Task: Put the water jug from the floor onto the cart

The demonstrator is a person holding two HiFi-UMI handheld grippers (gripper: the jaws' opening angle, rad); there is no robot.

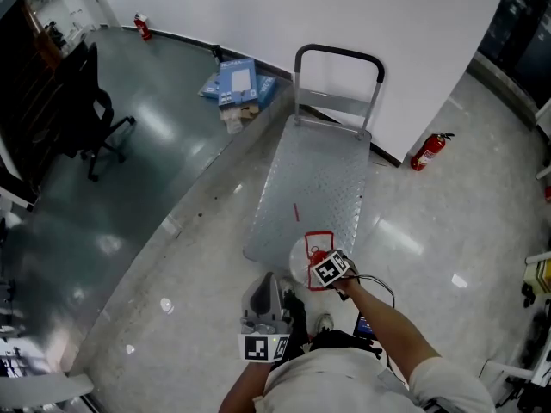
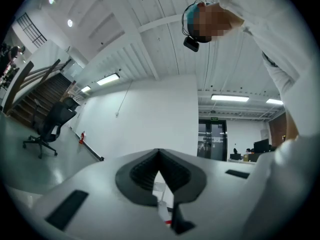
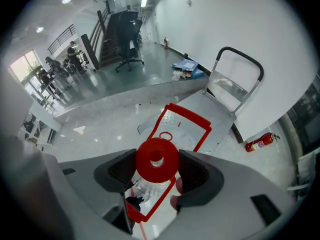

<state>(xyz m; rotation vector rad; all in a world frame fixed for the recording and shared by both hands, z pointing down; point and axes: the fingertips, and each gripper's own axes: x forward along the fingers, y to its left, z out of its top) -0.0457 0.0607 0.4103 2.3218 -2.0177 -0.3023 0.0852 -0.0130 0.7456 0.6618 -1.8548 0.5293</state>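
Note:
The water jug (image 1: 307,254) is clear plastic with a red cap (image 3: 157,160) and a red frame handle. It sits at the near end of the cart (image 1: 314,175), a grey metal platform with an upright push handle (image 1: 337,54). I cannot tell if the jug rests on the deck or hangs above it. My right gripper (image 1: 332,270) is shut on the jug's neck, its jaws on either side just under the cap (image 3: 157,173). My left gripper (image 1: 263,306) is held close to my body, away from the jug, tilted up toward the ceiling. It is shut (image 2: 159,171) with nothing in it.
A red fire extinguisher (image 1: 429,151) stands by the white wall right of the cart. Blue boxes (image 1: 235,82) lie beyond the cart's far left corner. A black office chair (image 1: 97,132) stands on the darker floor at left.

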